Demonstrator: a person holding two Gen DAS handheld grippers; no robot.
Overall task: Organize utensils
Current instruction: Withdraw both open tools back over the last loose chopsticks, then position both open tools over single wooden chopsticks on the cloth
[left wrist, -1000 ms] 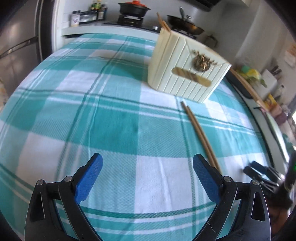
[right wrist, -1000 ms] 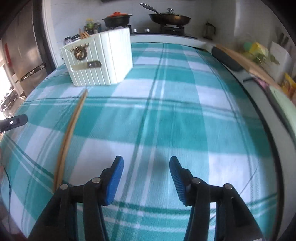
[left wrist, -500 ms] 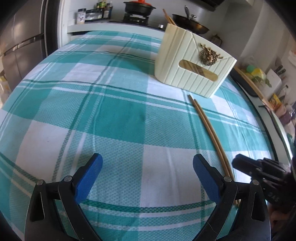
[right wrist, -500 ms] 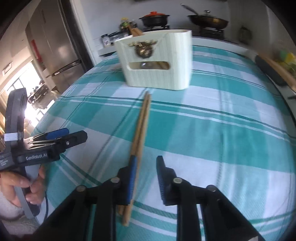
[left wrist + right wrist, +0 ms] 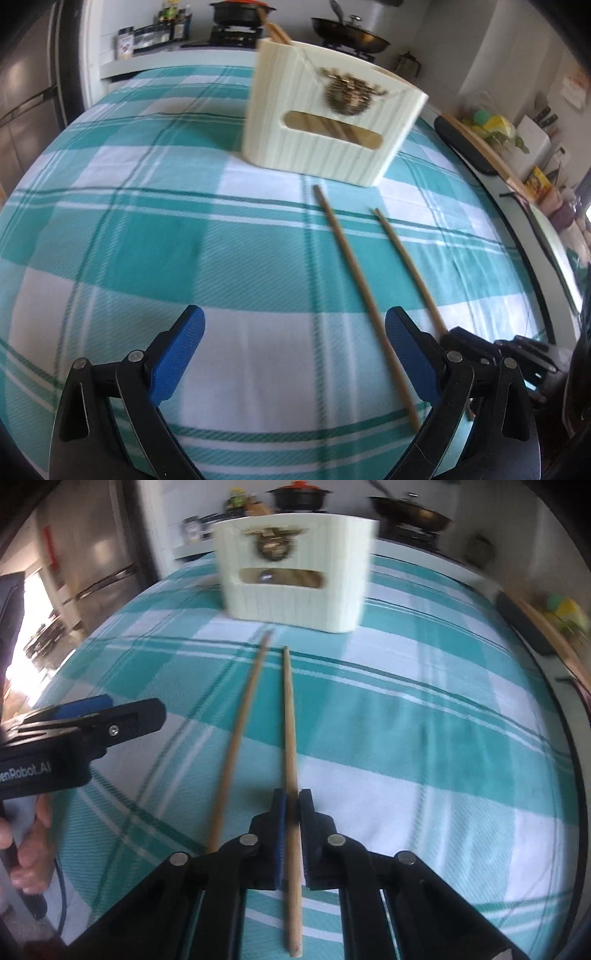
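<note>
Two wooden chopsticks are on the teal checked cloth. My right gripper (image 5: 291, 805) is shut on one chopstick (image 5: 289, 720), which points toward the cream utensil box (image 5: 295, 572). The other chopstick (image 5: 240, 731) lies on the cloth just to its left. In the left wrist view the held chopstick (image 5: 406, 266) runs into the right gripper (image 5: 476, 354) at the lower right, and the loose chopstick (image 5: 354, 280) lies beside it. My left gripper (image 5: 295, 350) is open and empty above the cloth. The box (image 5: 332, 118) holds more chopsticks.
The table's right edge (image 5: 524, 258) meets a counter with a cutting board and bottles. A stove with a pot (image 5: 240, 11) and pan (image 5: 351, 33) stands behind the table. My left gripper shows at the left of the right wrist view (image 5: 92, 723).
My right gripper closed on one chopstick and lifted it away from the other, so the pair is now split. Both grippers moved nearer the box.
</note>
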